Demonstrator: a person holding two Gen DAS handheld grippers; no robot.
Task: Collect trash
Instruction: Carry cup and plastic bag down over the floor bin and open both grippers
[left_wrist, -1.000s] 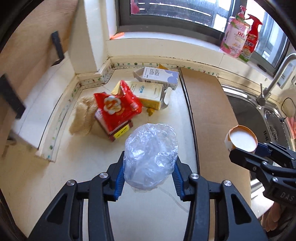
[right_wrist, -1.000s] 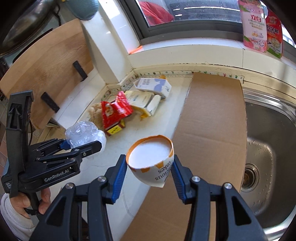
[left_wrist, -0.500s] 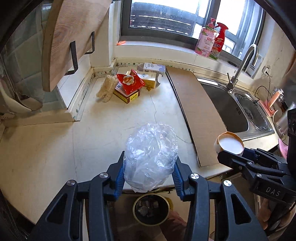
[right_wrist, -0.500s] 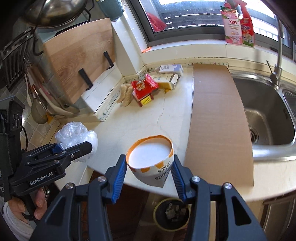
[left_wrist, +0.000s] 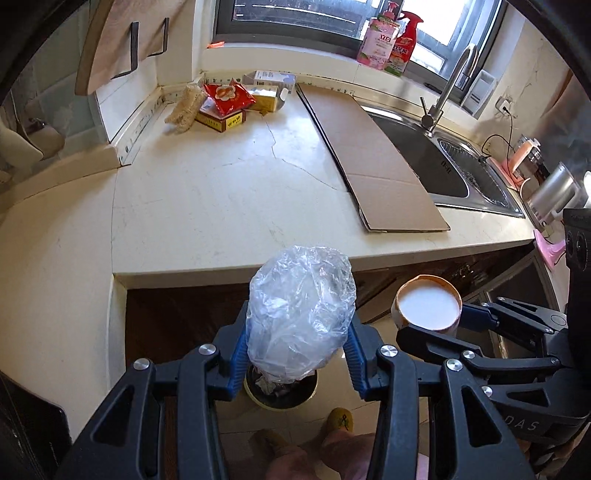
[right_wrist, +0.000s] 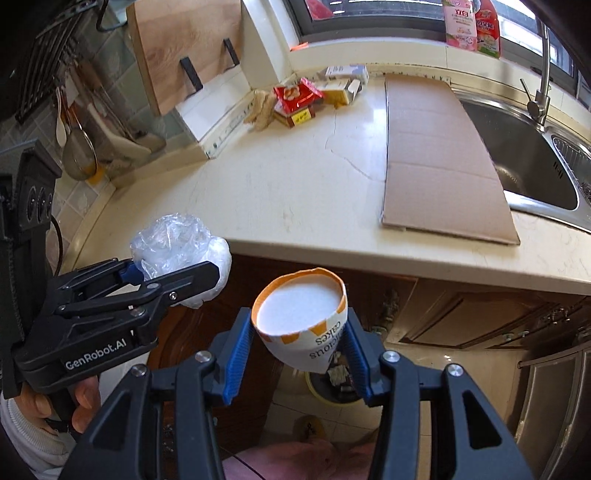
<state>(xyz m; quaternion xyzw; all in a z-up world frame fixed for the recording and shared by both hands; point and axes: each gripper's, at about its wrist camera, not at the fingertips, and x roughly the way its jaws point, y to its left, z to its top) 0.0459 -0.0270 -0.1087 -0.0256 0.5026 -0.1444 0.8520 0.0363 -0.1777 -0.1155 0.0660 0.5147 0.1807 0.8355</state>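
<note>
My left gripper (left_wrist: 295, 354) is shut on a crumpled clear plastic bag (left_wrist: 300, 314), held in the air past the counter's front edge. Directly below it on the floor stands a round trash bin (left_wrist: 280, 392) with rubbish inside. My right gripper (right_wrist: 297, 356) is shut on a white paper cup (right_wrist: 301, 319) with an orange rim, and the same bin (right_wrist: 334, 387) shows just under it. In the left wrist view the paper cup (left_wrist: 428, 304) hangs to the right of the bag. More trash, a red snack packet (left_wrist: 229, 96) and cartons (left_wrist: 269, 79), lies at the counter's far corner.
A flat cardboard sheet (left_wrist: 369, 158) lies on the pale counter (left_wrist: 221, 199) beside the steel sink (left_wrist: 424, 155). Dark cabinet doors (right_wrist: 461, 317) run under the counter. The person's slippered foot (left_wrist: 340, 419) is on the floor by the bin. Bottles (left_wrist: 391, 37) stand on the sill.
Both grippers have drawn back from over the counter to beyond its front edge, each still gripping its load. The floor bin has come into view beneath them.
</note>
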